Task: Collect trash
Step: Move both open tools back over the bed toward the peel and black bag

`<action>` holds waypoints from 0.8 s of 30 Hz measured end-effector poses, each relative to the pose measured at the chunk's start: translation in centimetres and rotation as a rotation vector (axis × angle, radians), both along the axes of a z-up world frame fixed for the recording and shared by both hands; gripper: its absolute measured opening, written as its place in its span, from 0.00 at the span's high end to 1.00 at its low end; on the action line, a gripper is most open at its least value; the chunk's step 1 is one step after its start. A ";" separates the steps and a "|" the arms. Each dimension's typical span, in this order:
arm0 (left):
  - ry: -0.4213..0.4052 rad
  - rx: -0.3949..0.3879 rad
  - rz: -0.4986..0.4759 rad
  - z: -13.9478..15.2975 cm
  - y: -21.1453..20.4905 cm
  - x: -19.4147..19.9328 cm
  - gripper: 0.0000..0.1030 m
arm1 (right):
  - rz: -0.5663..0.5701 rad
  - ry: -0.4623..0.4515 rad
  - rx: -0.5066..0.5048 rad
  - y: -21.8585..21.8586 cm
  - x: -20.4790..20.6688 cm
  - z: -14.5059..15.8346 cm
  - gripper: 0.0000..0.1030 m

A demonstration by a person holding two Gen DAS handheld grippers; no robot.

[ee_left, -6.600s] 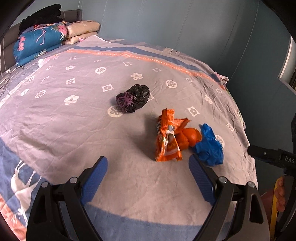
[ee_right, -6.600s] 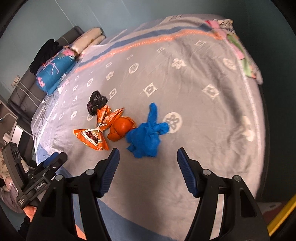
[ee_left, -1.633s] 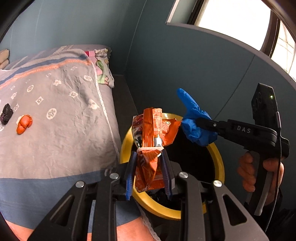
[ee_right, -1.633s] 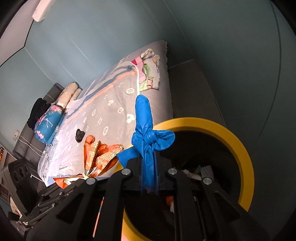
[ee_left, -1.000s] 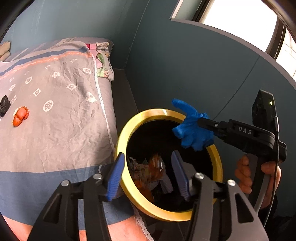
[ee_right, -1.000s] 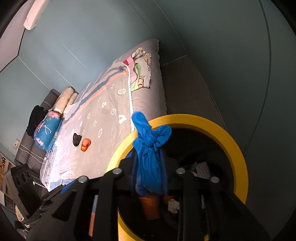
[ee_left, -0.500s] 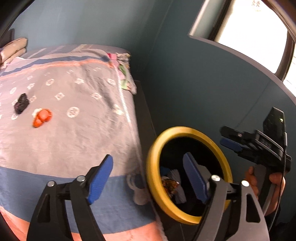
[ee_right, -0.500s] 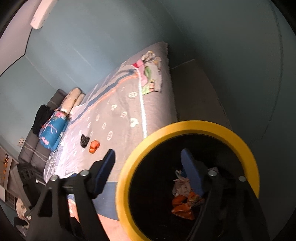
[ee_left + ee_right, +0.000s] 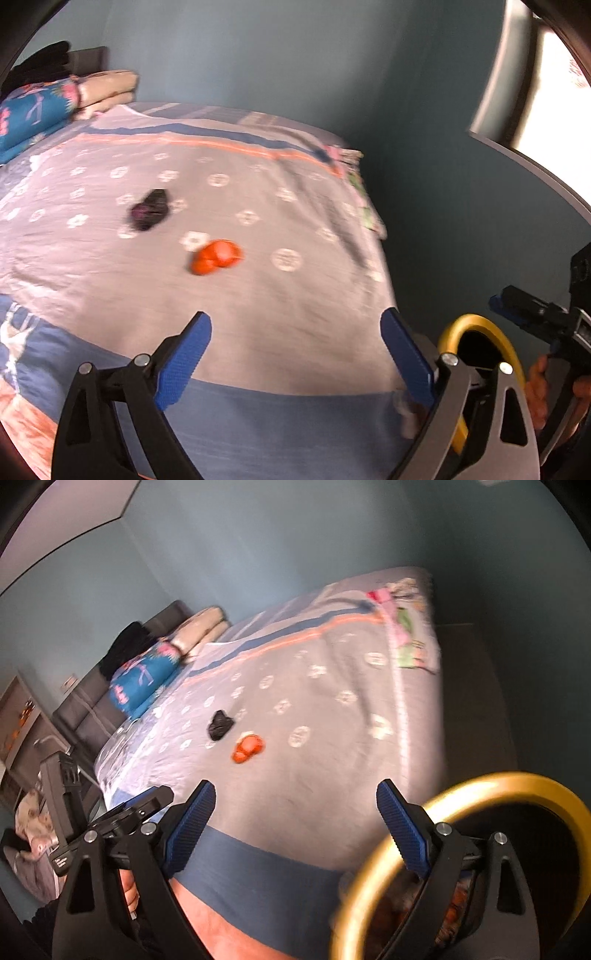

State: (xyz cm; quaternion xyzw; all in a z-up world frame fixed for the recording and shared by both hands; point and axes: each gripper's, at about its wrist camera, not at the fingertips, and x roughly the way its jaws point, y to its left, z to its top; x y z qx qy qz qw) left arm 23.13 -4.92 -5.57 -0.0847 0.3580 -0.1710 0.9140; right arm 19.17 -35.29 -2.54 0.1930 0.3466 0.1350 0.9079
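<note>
Two trash pieces, orange peel (image 9: 216, 256) nearer than black bag (image 9: 149, 208), are seen ahead of both empty, still-opening grippers, left gripper (image 9: 295, 354) and right gripper (image 9: 295, 827).

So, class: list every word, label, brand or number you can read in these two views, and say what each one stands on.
None can be read.
Left gripper: a small pale label on its body, in the right wrist view, too blurred to read.
Right gripper: no lettering shows on it in the left wrist view.
Bedsheet, bin: pattern and plain colour only, no text.
</note>
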 end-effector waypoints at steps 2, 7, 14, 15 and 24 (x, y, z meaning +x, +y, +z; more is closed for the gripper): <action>-0.005 0.018 0.038 -0.2 2.2 1.1 0.13 | 0.028 -0.007 -0.007 2.0 1.5 -0.2 0.13; -0.013 0.051 0.108 -0.8 6.7 4.2 0.13 | 0.082 0.021 -0.045 7.6 6.2 -1.2 0.13; -0.045 0.091 0.192 -1.8 11.6 9.5 0.13 | 0.107 0.092 -0.145 14.0 11.6 -3.8 0.13; -0.045 0.098 0.201 -2.1 12.2 10.5 0.13 | 0.118 0.098 -0.158 14.9 12.5 -4.3 0.13; -0.025 0.150 0.219 -4.4 13.8 17.8 0.13 | 0.158 0.134 -0.252 20.4 18.7 -8.2 0.13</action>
